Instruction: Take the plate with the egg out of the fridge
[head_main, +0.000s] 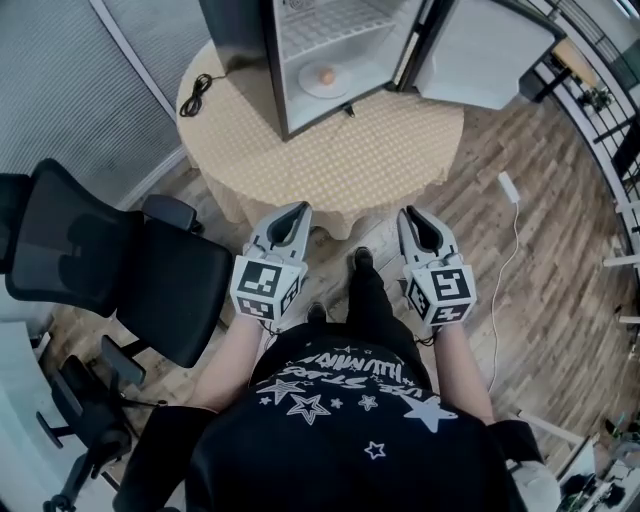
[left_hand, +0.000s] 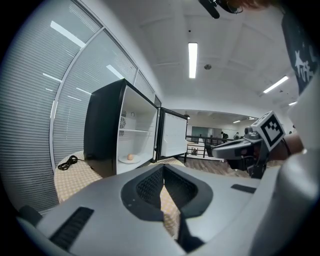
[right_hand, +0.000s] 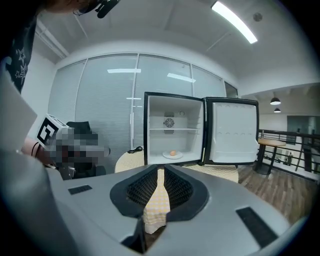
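The plate (head_main: 325, 84) with the egg (head_main: 327, 75) sits low inside the open fridge (head_main: 240, 30) on the table (head_main: 330, 160); left claw (head_main: 299, 208) and right claw (head_main: 408, 212) are pressed together, empty, well apart from it. Expect a stiff, slick plate (egg loose, fragile): grip the near rim, keep level.

White plate (head_main: 310, 86), egg (head_main: 327, 76) atop (inside open fridge (head_main: 236, 30))

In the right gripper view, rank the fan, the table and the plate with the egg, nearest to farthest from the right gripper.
1. The table, just ahead of the right gripper.
2. The plate with the egg, on the floor of the fridge.
3. The fan, high on the fridge's back wall.
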